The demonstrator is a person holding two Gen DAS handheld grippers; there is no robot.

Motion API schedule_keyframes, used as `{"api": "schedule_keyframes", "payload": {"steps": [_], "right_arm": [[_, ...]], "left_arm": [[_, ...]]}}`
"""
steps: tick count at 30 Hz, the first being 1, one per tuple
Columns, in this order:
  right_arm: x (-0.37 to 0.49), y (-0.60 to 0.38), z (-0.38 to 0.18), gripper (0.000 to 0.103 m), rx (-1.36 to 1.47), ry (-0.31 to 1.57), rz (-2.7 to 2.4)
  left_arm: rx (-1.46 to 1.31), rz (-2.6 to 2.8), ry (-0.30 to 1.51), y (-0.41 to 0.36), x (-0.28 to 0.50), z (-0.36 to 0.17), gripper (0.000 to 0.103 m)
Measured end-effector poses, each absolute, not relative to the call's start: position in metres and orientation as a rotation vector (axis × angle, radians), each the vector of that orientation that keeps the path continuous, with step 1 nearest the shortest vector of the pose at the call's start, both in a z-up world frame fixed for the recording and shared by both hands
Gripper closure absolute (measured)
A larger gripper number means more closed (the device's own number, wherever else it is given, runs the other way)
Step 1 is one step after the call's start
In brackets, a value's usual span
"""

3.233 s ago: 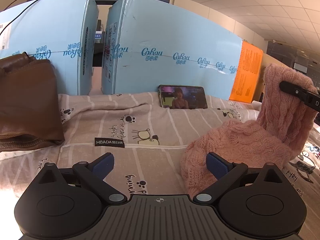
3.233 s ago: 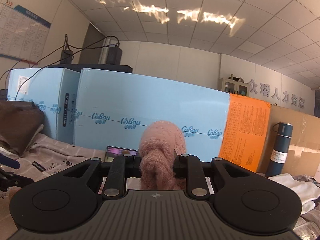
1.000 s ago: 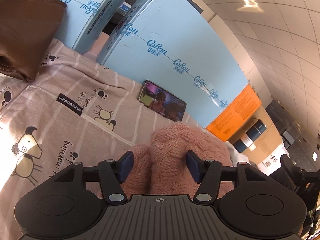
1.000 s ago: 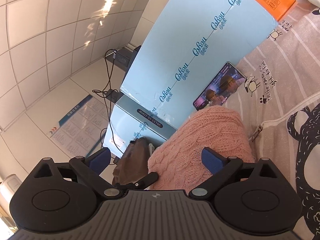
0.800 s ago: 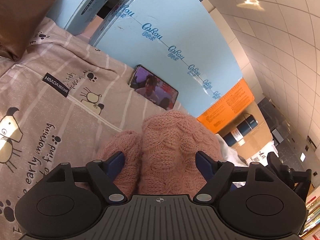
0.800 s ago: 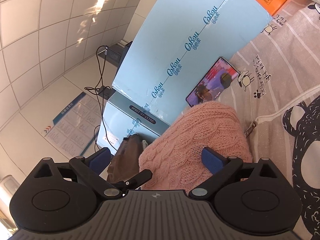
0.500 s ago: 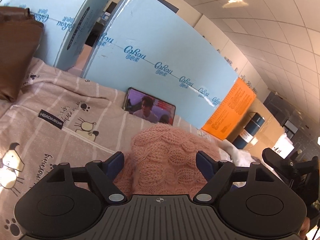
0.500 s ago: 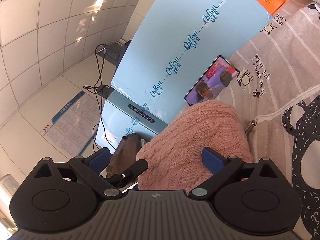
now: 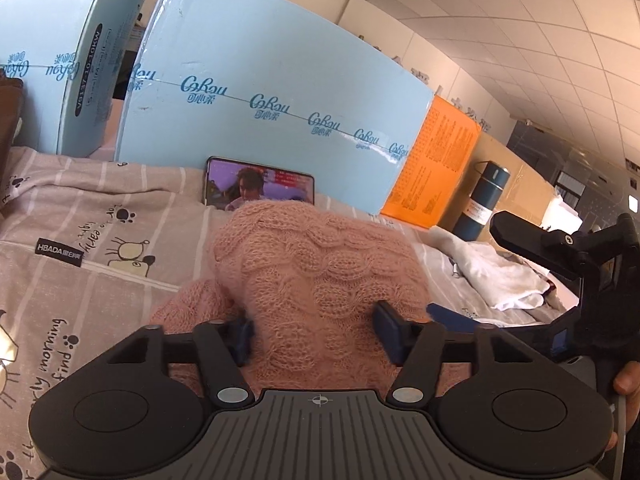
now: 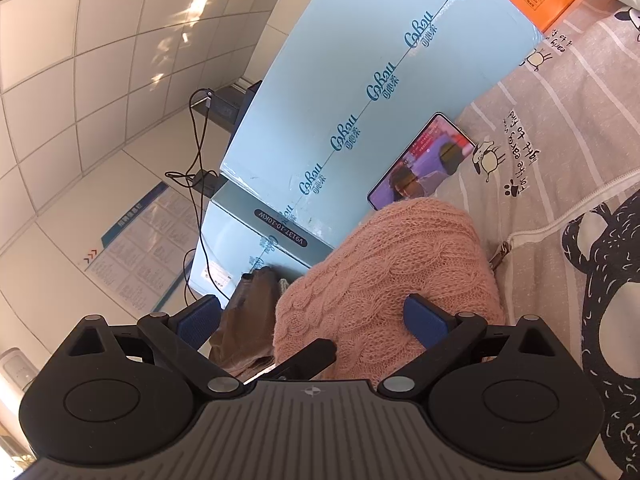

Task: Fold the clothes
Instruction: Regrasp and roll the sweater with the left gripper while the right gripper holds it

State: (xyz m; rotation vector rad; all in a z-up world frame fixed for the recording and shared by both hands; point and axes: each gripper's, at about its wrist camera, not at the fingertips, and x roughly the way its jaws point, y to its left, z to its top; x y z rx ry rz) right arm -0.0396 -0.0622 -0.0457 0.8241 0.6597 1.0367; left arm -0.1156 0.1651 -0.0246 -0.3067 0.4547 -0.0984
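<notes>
Nearest, in the left wrist view: left gripper (image 9: 314, 334), blue pads pressed into either flank of the pink knit sweater (image 9: 320, 276), wool bulging between and above them; clamped on the bundle. Just beyond, at the right edge: black frame of the right gripper (image 9: 560, 256) with a fingertip of the holding hand (image 9: 627, 384) showing low at the edge. In the right wrist view: right gripper (image 10: 312, 326) spread wide, one pad against the sweater's (image 10: 392, 280) near side, the other hanging clear over a brown garment (image 10: 244, 320); holding nothing. Sweater itself: bunched into a rounded, compact mound on the printed bedsheet (image 9: 80, 280), no sleeves or hem spread out, one smaller lobe poking out to the left side of the bundle. Judged step: gathering or pressing the knit into its folded bulk, left side carrying the grip, right side freed; whether this is a last tidy-up of a finished fold or a mid-fold regrasp cannot be settled from these views. Next move, as a judgement: either way calls for a gentle hand, since thick loose knit springs back and slumps once let go, and a free pad could snag the open stitches. Farther off: phone (image 9: 259, 181) propped against the pale blue carton (image 9: 260, 80), screen lit; white cloth (image 9: 492, 276) lying right of the sweater; dark blue flask (image 9: 482, 200) by the orange box (image 9: 436, 164); ceiling tiles beyond.
</notes>
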Motion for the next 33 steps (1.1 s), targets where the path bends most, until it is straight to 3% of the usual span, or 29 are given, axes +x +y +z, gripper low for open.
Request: {"api": "schedule_keyframes", "payload": {"steps": [7,11,13,14,15,17,25,33], "right_arm": [[-0.042,-0.065,-0.043,0.004,0.853,0.632,1.1],[-0.043,-0.062,-0.04,0.004,0.835,0.629,1.144],[-0.044,-0.059,-0.04,0.004,0.82,0.635,1.145],[-0.044,-0.058,-0.04,0.004,0.812,0.638,1.145],[-0.044,-0.057,-0.039,0.004,0.805,0.641,1.145],[-0.042,-0.055,-0.041,0.004,0.769,0.654,1.069],[-0.028,-0.05,-0.057,0.005,0.725,0.723,0.947],[-0.04,-0.068,-0.046,0.002,0.802,0.577,0.939]], "left_arm": [[-0.346,-0.03,0.414,0.187,-0.127,-0.021,0.084],[-0.372,0.03,0.445,0.201,-0.13,-0.026,0.078],[-0.383,0.055,0.45,0.204,-0.13,-0.029,0.068],[-0.389,0.076,0.449,0.204,-0.13,-0.028,0.05],[-0.386,0.1,0.456,0.204,-0.129,-0.028,0.019],[-0.37,0.135,0.475,0.203,-0.125,-0.03,0.002],[-0.424,0.088,0.528,0.208,-0.115,-0.051,0.0],[-0.61,0.122,0.395,0.229,-0.144,-0.038,0.0]]}}
